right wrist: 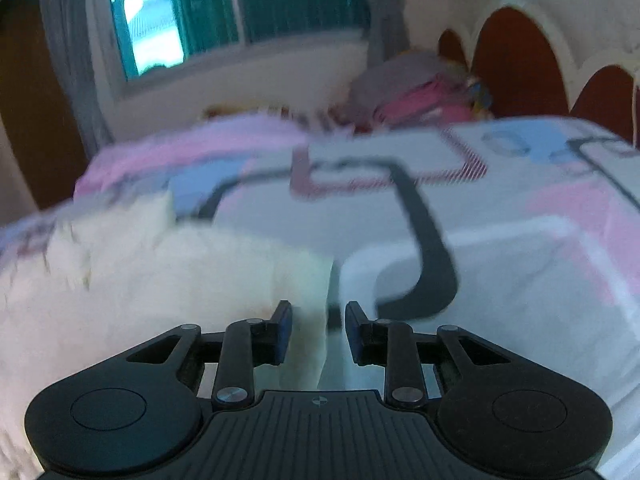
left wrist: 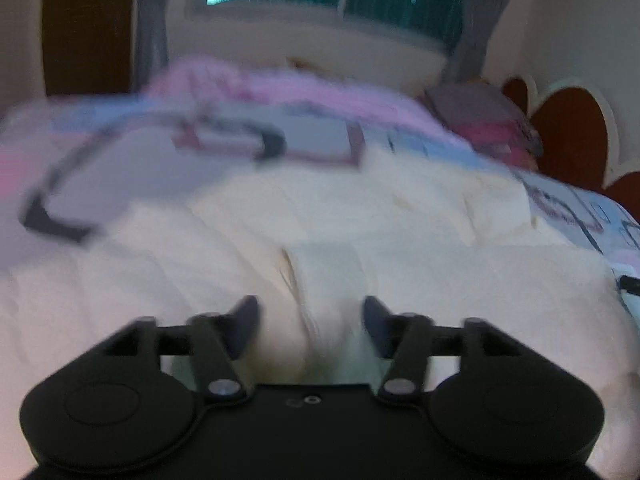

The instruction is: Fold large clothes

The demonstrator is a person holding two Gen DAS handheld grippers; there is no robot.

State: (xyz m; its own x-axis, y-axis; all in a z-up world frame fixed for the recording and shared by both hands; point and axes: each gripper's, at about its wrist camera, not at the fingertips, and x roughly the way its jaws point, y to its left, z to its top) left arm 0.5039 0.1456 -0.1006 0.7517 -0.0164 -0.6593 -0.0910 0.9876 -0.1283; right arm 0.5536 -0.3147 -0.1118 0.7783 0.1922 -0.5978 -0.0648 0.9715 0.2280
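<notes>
A large cream garment point(left wrist: 360, 216) lies spread and rumpled on the bed. In the left wrist view my left gripper point(left wrist: 311, 316) hovers low over it. Its jaws stand apart, and a raised fold of the cream cloth point(left wrist: 324, 280) sits between them, clear of the left pad. In the right wrist view the garment point(right wrist: 160, 272) fills the left half, and its right edge point(right wrist: 310, 320) runs between the fingers of my right gripper point(right wrist: 316, 320). That edge lies against the left pad, while a dark gap shows before the right pad. Both views are blurred.
The bed has a patterned sheet point(right wrist: 500, 240) in white, pink, blue and black. A pink blanket point(left wrist: 280, 88) and a pile of clothes point(left wrist: 492, 124) lie at the far side near the headboard point(left wrist: 572, 132). Behind are a window with green curtains point(right wrist: 208, 12) and a wall.
</notes>
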